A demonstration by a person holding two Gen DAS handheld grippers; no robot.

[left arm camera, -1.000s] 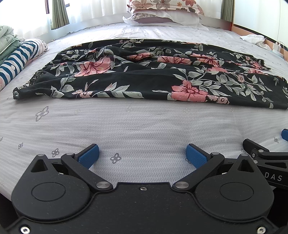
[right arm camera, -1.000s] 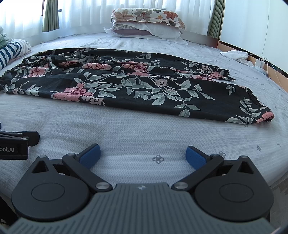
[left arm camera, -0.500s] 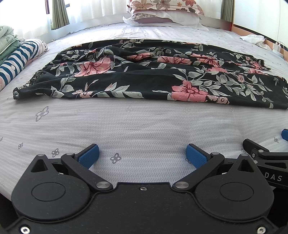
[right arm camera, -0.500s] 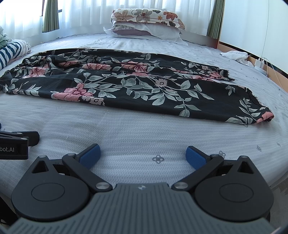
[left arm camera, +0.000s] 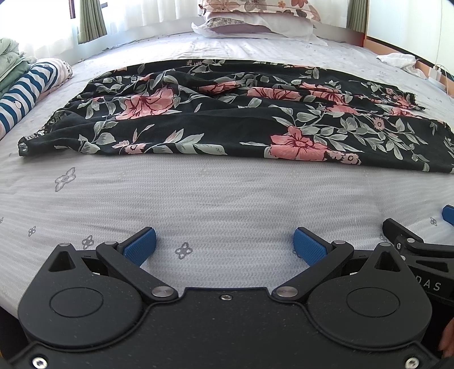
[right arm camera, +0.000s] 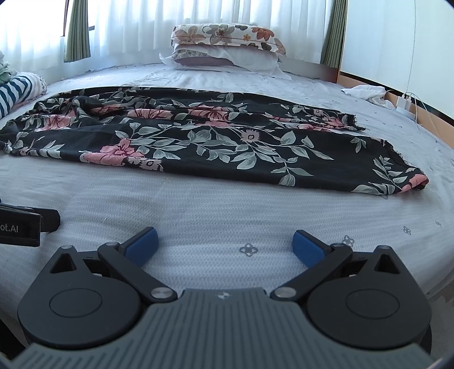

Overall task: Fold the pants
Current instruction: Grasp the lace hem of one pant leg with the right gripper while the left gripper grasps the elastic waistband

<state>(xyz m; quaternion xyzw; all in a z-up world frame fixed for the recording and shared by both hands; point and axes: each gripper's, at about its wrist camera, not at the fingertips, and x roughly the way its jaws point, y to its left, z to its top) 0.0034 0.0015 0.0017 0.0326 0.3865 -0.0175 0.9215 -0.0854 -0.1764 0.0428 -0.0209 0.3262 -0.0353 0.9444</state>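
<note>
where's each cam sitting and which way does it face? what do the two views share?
Left wrist: sits on the left gripper, low over the bed, facing the pants and pillows; own open fingers show, plus part of the right gripper at the right edge.
Right wrist: sits on the right gripper, same heading, nearer the pants' right end; own open fingers show, plus part of the left gripper at the left edge.
Shared: pants, pillows, striped bundle, curtains.

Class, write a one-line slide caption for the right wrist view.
Open right gripper hovers over a bed, short of black floral pants spread flat, pillows beyond.
</note>
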